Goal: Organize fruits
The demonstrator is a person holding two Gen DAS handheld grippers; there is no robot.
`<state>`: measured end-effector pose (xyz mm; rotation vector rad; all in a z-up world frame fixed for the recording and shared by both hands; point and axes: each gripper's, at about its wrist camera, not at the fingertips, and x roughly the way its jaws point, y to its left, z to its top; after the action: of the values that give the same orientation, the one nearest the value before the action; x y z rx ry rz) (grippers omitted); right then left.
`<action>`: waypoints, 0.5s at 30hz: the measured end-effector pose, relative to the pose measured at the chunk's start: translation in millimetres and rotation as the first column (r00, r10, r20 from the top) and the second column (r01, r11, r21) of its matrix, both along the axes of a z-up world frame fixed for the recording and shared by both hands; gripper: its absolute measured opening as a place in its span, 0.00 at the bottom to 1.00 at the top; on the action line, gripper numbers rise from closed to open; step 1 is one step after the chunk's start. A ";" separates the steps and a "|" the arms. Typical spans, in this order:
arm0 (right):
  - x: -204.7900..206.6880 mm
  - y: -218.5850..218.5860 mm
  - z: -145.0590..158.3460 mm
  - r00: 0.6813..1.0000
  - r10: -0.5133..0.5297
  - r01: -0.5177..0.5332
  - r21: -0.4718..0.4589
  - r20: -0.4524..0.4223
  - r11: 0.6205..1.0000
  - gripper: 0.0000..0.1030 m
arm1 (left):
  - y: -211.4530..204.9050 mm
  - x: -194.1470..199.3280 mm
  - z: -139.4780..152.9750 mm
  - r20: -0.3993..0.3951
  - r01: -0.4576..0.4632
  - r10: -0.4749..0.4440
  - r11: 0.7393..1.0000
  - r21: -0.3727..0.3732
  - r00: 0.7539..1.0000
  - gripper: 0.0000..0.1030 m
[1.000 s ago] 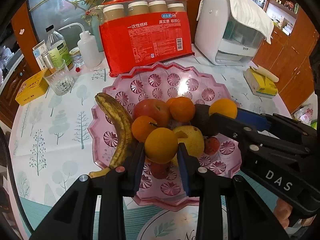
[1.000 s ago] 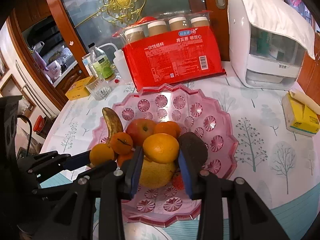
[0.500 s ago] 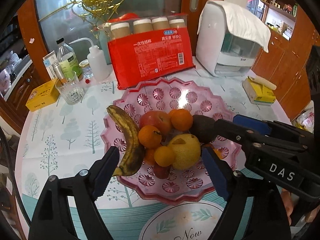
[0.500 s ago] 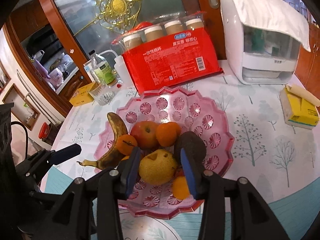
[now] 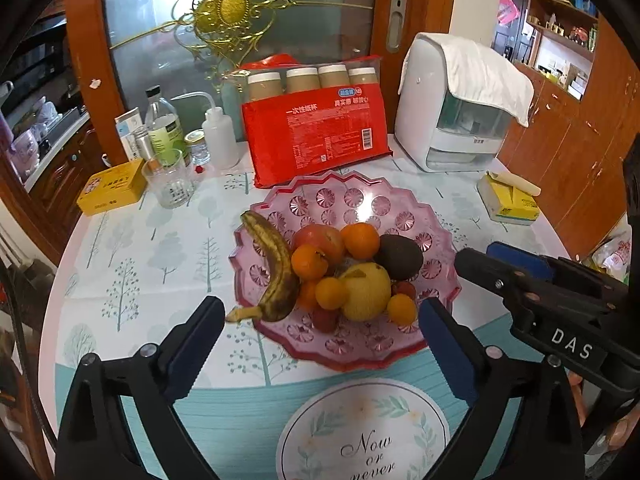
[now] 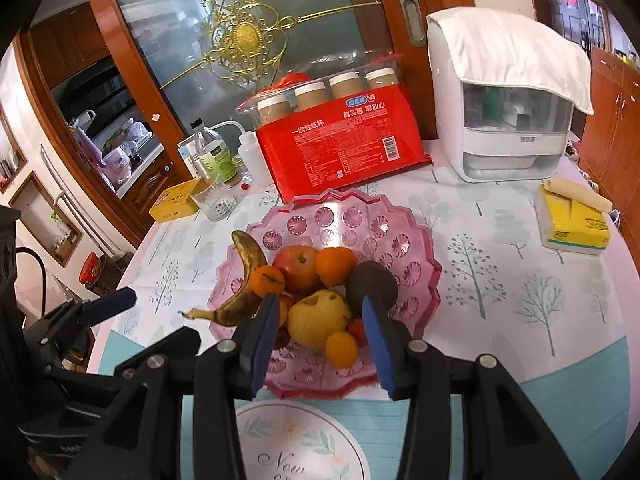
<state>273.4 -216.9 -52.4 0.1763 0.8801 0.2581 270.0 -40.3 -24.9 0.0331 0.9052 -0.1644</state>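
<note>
Listing left to right: left gripper [image 5: 318, 320], jaws opening wide, nothing between them; pink fruit bowl [image 5: 340, 196] mid-worktop [image 5: 132, 248], holding banana [image 5: 274, 266], apple [image 5: 320, 238], oranges, pear [image 5: 366, 290], avocado [image 5: 400, 257]; right gripper [image 6: 320, 320], jaws opening slightly, gripping nothing, poised above the pear.

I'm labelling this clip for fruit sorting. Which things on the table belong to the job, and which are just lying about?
Part of the job:
pink fruit bowl
banana
apple
oranges
pear
avocado

Just lying about:
red pack of paper cups
white appliance
yellow tissue pack
drinking glass
yellow tin
squeeze bottle
</note>
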 end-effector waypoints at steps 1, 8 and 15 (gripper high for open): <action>-4.7 0.4 0.0 1.000 0.000 0.000 0.001 0.000 1.000 0.43 | 1.3 -5.4 0.8 0.002 -0.004 0.004 1.000 -0.001 1.000 0.95; -43.9 3.1 -4.4 1.000 -0.008 0.008 0.002 -0.009 1.000 0.49 | 9.4 -45.3 -2.1 -0.008 -0.040 0.040 0.999 -0.004 0.999 0.96; -94.6 10.5 -13.8 0.999 0.001 -0.001 -0.017 -0.037 1.000 0.51 | 14.6 -93.2 -2.1 -0.013 -0.076 0.076 0.997 -0.007 0.997 0.96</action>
<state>178.7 -206.4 -66.2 0.1654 0.9188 0.2489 176.9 -25.6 -27.1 -0.0096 0.9170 -0.0972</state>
